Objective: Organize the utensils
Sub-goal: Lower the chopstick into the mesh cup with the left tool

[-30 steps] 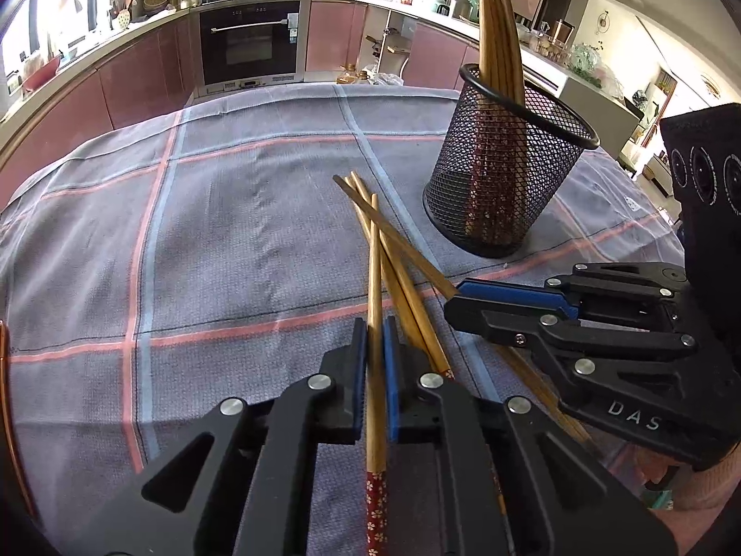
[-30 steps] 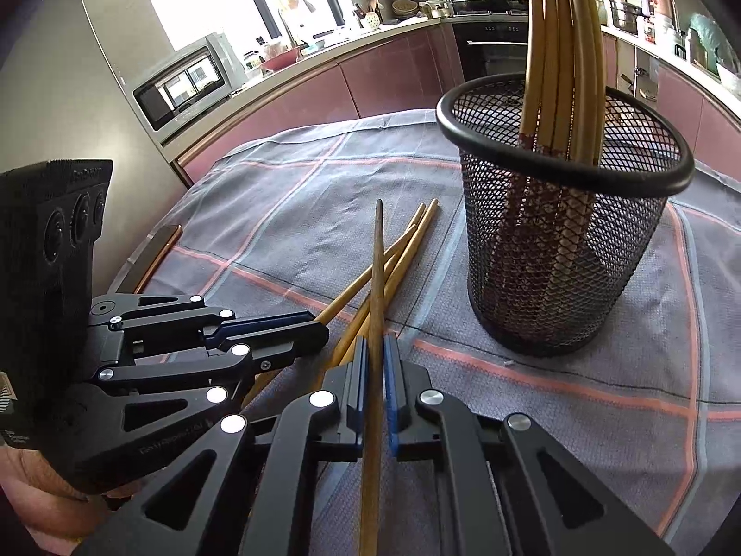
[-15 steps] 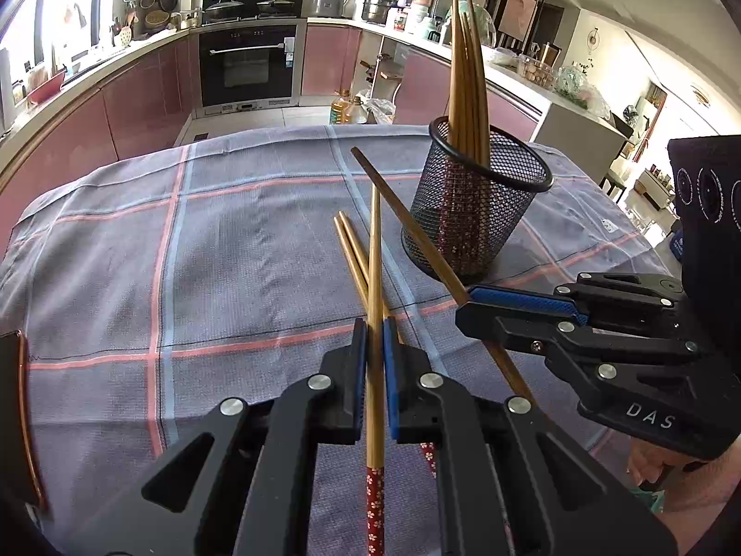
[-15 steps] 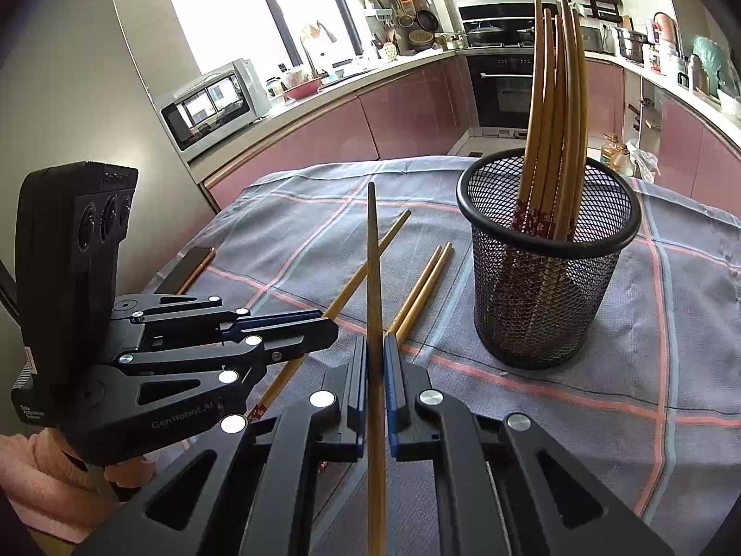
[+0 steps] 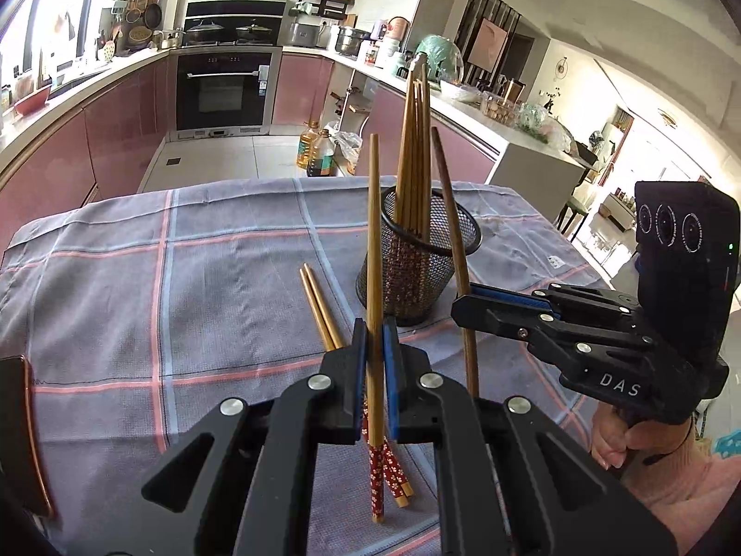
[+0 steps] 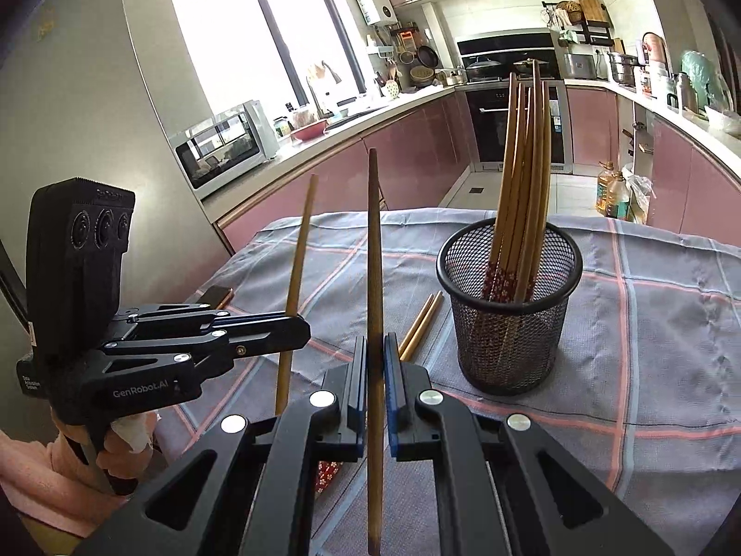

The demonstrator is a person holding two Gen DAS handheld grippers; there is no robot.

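My left gripper (image 5: 374, 326) is shut on a light wooden chopstick (image 5: 374, 231) that stands nearly upright, its red flowered end below the jaws. To its right, my right gripper (image 5: 463, 303) is shut on a darker chopstick (image 5: 447, 194). In the right wrist view that chopstick (image 6: 374, 241) rises between the pads of the right gripper (image 6: 375, 345), and the left gripper (image 6: 303, 329) holds its own stick at the left. A black mesh holder (image 5: 417, 278) (image 6: 509, 324) stands behind with several chopsticks in it. A pair of chopsticks (image 5: 319, 310) (image 6: 419, 324) lies on the cloth.
A grey checked cloth (image 5: 139, 278) covers the table. A dark flat object (image 5: 18, 431) (image 6: 215, 296) lies at the table's left edge. Beyond the far edge are oil bottles (image 5: 317, 148) on the floor and pink kitchen cabinets. A person's hands hold both grippers.
Both grippers have risen, each lifting its chopstick off the cloth and tipping it more upright. The pair on the cloth has stayed put, and the holder looks farther off.
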